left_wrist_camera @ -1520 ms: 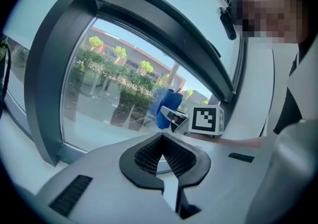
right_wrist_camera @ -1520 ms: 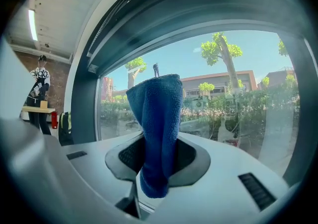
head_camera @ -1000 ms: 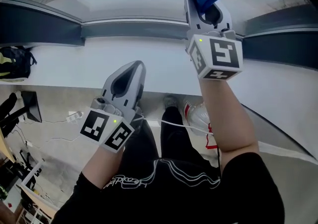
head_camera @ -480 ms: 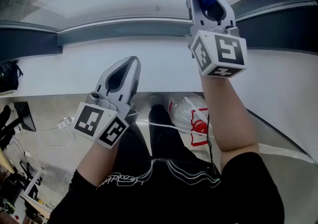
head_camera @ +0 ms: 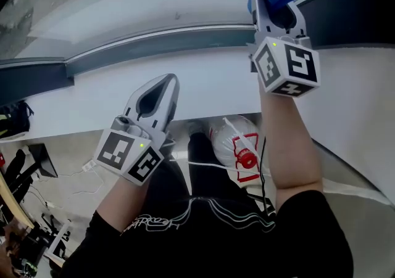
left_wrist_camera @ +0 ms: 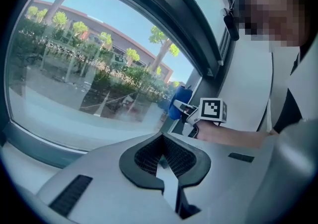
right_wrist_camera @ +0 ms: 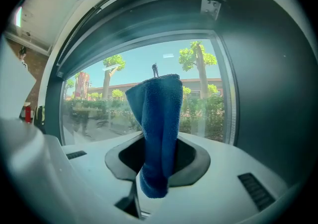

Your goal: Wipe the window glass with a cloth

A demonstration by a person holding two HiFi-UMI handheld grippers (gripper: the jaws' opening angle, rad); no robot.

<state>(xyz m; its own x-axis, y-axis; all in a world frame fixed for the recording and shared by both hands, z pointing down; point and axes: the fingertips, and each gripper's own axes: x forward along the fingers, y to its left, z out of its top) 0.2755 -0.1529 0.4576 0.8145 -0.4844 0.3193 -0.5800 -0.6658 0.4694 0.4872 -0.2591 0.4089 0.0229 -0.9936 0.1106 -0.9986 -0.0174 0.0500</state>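
your right tool (right_wrist_camera: 158,161) pinches only a fold of the cloth (right_wrist_camera: 160,109), so hard rubbing on the window glass (right_wrist_camera: 94,111) may pull it out; your left tool (left_wrist_camera: 163,161) is clenched empty.

Both handheld units were the same build tbh: the left gripper (head_camera: 170,79) and the right gripper (head_camera: 273,0) had pale grey plastic shells tapering to a point, with a dark teardrop cut-out down the middle. Each carried a marker cube (head_camera: 129,156) at the back, with black-and-white squares on white faces, plus a tiny green light (head_camera: 273,43) next to it. The person wore a short-sleeved black tee (head_camera: 247,252) with a white line graphic (head_camera: 216,209), and dark trousers (head_camera: 176,181). A thin white cable (head_camera: 213,163) crossed the lap.
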